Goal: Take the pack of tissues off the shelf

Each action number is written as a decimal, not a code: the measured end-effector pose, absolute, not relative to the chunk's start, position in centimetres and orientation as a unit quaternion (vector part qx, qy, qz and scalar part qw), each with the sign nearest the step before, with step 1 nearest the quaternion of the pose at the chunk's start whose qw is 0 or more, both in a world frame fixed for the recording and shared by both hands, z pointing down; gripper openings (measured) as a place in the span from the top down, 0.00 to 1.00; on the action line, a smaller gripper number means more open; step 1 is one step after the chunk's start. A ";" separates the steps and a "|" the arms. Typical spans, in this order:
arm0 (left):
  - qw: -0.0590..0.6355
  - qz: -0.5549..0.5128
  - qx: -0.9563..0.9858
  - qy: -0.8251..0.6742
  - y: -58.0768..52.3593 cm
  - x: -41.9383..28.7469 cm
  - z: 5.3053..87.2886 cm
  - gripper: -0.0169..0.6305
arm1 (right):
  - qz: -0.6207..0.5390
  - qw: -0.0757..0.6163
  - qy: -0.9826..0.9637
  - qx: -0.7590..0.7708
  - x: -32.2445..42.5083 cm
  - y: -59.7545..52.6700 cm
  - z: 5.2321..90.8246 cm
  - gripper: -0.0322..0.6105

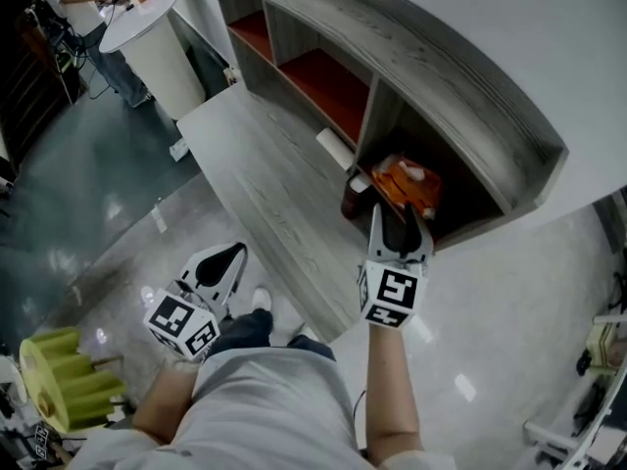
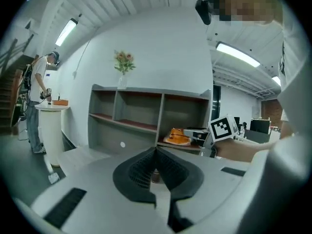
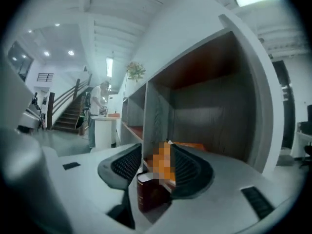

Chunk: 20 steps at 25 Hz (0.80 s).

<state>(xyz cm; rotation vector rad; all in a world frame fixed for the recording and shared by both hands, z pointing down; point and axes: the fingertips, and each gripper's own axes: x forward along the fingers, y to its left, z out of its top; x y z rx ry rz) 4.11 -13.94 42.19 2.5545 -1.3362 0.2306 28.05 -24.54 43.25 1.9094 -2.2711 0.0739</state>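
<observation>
Tissues in an orange pack (image 1: 407,184) lie inside the end compartment of the grey shelf (image 1: 470,96), with a dark red box (image 1: 355,200) at the compartment's front edge. The right gripper (image 1: 397,215) sits at that compartment's mouth, jaws spread. Pack and box show between the jaws, and the pads seem clear of both, though the view there is poor. The left gripper (image 1: 231,257) hangs low near the person's legs, jaws closed together on nothing.
</observation>
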 end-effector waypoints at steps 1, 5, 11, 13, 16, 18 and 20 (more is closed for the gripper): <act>0.124 0.081 0.875 -0.460 -14.1 3.8 42.2 0.95 | 0.022 0.097 -0.757 0.646 28.3 -25.0 43.4 0.68; 0.126 0.086 0.871 -0.467 -14.8 2.4 42.2 0.95 | 0.020 0.141 -0.734 0.664 28.9 -26.6 44.5 0.61; 0.128 0.099 0.869 -0.468 -15.7 1.5 42.9 0.95 | 0.024 0.186 -0.700 0.689 30.1 -28.9 47.1 0.54; 0.130 0.100 0.868 -0.469 -15.9 1.2 42.9 0.95 | 0.033 0.199 -0.693 0.692 30.4 -29.5 48.0 0.54; 0.132 0.101 0.865 -0.473 -16.0 0.5 42.9 0.95 | 0.046 0.214 -0.686 0.694 30.7 -30.2 49.1 0.54; 0.133 0.102 0.863 -0.477 -16.1 -0.1 43.0 0.95 | 0.049 0.220 -0.678 0.699 30.9 -30.6 49.5 0.54; 0.134 0.103 0.861 -0.480 -16.2 -0.5 43.0 0.95 | 0.050 0.223 -0.671 0.706 31.1 -30.8 49.6 0.56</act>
